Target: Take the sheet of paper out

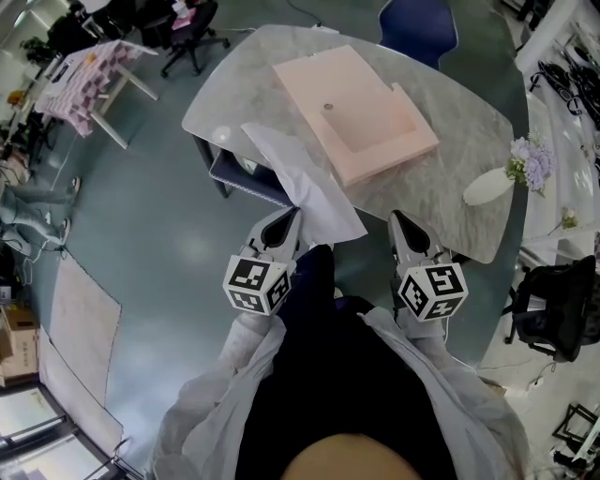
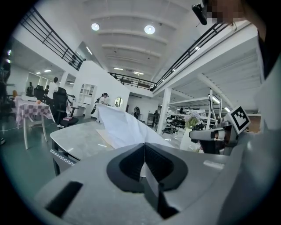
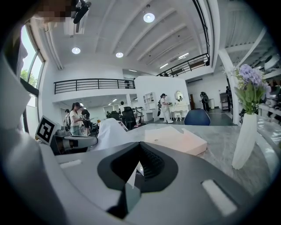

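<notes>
A white sheet of paper slants off the near edge of the marble table. Its far end lies on the tabletop beside a flat pink box. My left gripper is shut on the sheet's near part. In the left gripper view the sheet rises straight out from the closed jaws of the left gripper. My right gripper hovers at the table's near edge, right of the sheet and apart from it. In its own view the right gripper has its jaws together with nothing held, and the pink box lies ahead.
A white vase of lilac flowers stands at the table's right end and shows close by in the right gripper view. A dark chair seat is tucked under the table's left side. A blue chair sits behind the table.
</notes>
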A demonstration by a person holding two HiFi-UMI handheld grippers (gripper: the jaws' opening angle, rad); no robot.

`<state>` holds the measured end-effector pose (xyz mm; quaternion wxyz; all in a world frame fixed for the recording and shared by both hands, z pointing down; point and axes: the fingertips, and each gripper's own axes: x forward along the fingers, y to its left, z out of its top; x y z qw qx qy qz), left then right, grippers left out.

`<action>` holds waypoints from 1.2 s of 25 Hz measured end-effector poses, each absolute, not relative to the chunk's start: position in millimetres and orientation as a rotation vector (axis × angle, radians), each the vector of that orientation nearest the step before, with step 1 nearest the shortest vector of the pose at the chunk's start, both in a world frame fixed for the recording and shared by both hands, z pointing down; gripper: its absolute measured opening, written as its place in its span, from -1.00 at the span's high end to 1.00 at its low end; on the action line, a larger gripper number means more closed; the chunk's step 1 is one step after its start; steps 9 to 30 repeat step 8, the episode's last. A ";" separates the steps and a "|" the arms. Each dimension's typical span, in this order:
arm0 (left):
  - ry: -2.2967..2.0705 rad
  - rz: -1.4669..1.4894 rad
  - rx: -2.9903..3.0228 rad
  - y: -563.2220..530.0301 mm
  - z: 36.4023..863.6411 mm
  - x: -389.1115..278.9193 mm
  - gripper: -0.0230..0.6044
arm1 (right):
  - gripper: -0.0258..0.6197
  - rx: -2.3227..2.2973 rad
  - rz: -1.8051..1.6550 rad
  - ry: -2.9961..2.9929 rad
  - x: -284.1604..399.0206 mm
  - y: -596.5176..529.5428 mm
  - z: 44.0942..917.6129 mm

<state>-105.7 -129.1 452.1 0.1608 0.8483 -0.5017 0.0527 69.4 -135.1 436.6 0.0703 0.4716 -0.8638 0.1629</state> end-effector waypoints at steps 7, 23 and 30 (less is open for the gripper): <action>-1.445 0.150 2.415 -125.7 453.1 -103.6 0.90 | 0.89 1.385 0.522 -2.598 70.7 -132.2 443.3; -1.446 0.151 2.414 -125.0 453.4 -102.9 0.90 | 0.89 1.382 0.525 -2.597 71.1 -131.6 444.1; -1.446 0.151 2.414 -125.0 453.4 -102.9 0.90 | 0.89 1.382 0.525 -2.597 71.1 -131.6 444.1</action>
